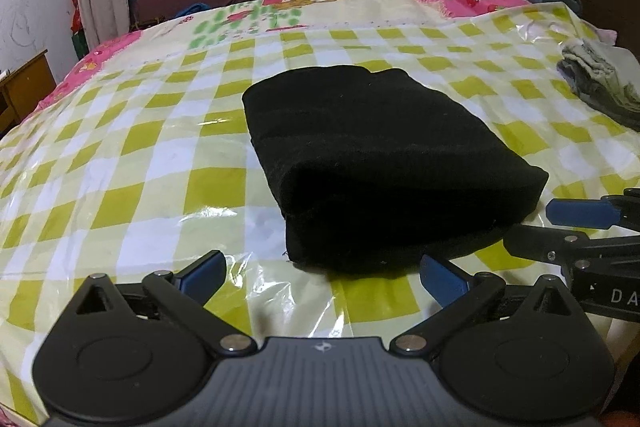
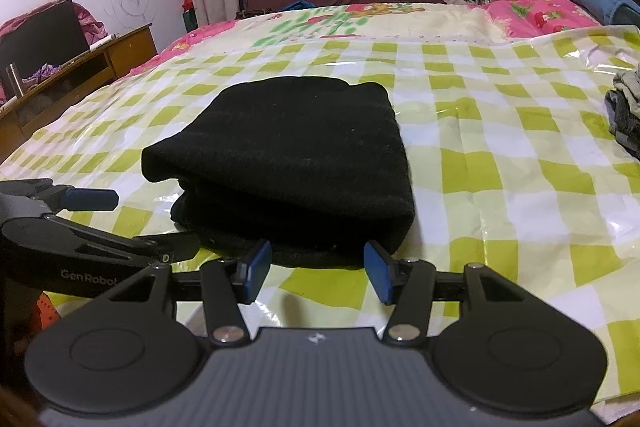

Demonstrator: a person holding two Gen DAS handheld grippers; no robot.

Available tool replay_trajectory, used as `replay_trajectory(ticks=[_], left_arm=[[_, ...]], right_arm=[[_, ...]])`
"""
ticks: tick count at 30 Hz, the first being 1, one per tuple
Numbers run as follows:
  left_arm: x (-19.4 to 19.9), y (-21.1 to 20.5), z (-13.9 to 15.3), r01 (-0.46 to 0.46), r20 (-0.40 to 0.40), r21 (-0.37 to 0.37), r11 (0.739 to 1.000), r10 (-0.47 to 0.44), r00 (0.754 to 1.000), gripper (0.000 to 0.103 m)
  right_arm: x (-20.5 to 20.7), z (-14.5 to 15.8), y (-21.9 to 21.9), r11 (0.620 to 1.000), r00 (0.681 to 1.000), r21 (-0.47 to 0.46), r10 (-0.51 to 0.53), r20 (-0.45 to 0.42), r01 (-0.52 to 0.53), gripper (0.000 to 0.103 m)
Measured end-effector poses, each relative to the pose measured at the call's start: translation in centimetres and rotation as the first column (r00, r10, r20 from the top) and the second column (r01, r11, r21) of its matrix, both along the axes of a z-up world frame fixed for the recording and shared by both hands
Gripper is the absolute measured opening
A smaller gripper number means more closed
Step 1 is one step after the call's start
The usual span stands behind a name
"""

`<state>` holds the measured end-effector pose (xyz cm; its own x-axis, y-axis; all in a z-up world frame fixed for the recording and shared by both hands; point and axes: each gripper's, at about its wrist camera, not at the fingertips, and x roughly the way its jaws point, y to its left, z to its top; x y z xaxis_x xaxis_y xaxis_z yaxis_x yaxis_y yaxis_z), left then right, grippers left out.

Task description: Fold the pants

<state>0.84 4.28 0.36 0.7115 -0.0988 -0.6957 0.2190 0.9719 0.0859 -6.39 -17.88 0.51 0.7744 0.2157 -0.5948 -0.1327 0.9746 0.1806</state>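
With the folded black pants (image 1: pixel 384 163) lying on the checked plastic sheet (image 1: pixel 140 155) just ahead of both the left gripper (image 1: pixel 320 277) and right gripper (image 2: pixel 316 269), each spread open and empty, folding is judged finished, and only withdrawal is called for.

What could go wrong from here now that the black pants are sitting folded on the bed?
The folded black pants are a thick, soft bundle; the near fold bulges and might spring open if nudged. Both the left gripper and the right gripper sit open right at its near edge, so a forward slip could snag a layer. The glossy checked plastic sheet underneath looks slippery and wrinkled, so the bundle may slide when pushed.
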Motion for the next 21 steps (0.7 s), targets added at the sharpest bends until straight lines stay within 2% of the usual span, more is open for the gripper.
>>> replay_trajectory(ticks=[13, 21], left_arm=[[-0.31, -0.55, 0.23, 0.013, 0.017, 0.045, 0.999, -0.014, 1.0, 0.103], [-0.32, -0.55, 0.21, 0.013, 0.012, 0.046, 0.999, -0.014, 1.0, 0.103]], right_arm=[[0.13, -0.16, 0.22, 1.0, 1.0, -0.004, 0.014, -0.01, -0.014, 0.054], [0.15, -0.26, 0.23, 1.0, 1.0, -0.003, 0.015, -0.014, -0.015, 0.054]])
